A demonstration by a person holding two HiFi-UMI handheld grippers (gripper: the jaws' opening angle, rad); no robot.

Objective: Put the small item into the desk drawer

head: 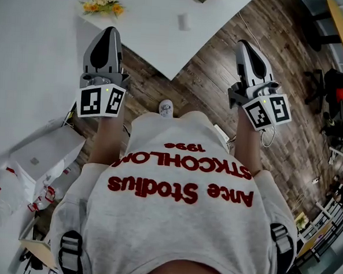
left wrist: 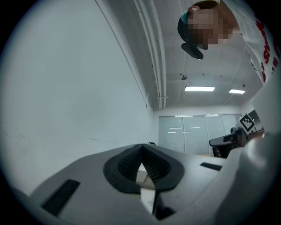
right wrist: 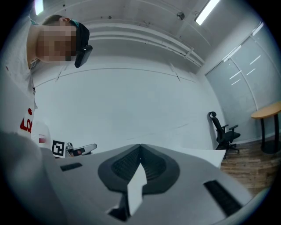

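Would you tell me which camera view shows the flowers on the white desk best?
The head view: the flowers lie in plain sight on the white desk, at the picture's upper left. Neither gripper view shows them at all.

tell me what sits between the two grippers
In the head view, a corner of the white desk and wood floor lie between the left gripper and the right gripper; a shoe shows lower down.
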